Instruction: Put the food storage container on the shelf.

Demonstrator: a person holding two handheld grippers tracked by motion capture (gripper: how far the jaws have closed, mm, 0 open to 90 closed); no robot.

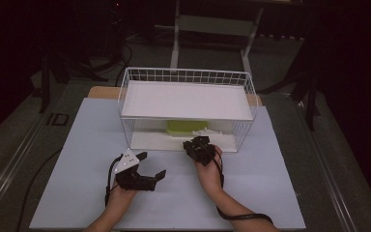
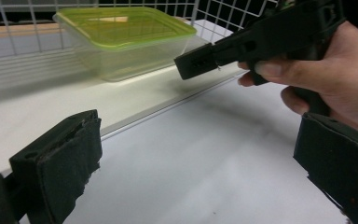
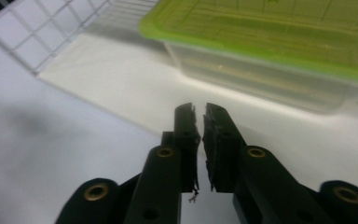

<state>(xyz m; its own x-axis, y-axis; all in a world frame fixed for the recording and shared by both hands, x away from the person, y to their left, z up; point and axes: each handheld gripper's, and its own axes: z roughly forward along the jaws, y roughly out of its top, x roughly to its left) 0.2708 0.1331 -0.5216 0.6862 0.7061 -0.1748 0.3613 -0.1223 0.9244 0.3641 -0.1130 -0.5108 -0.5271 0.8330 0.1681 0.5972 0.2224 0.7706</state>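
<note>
A clear plastic box with a green lid (image 1: 184, 127) (image 2: 121, 39) (image 3: 279, 51) sits on the lower shelf of a white wire rack (image 1: 125, 101). My right gripper (image 1: 199, 146) (image 3: 199, 112) is at the rack's open front, just short of the box, its jaws shut with nothing between them. It also appears in the left gripper view as the right gripper (image 2: 261, 39), held by a hand. My left gripper (image 1: 150, 165) (image 2: 200, 154) rests on the white tabletop to the left, jaws wide open and empty, pointing right toward the rack.
The rack has a white upper shelf (image 1: 186, 99) above the box and wire walls at the sides and back. A white board (image 1: 77, 159) covers the table. Cables (image 1: 241, 215) trail from both grippers toward the near edge. Dark floor and stands surround the table.
</note>
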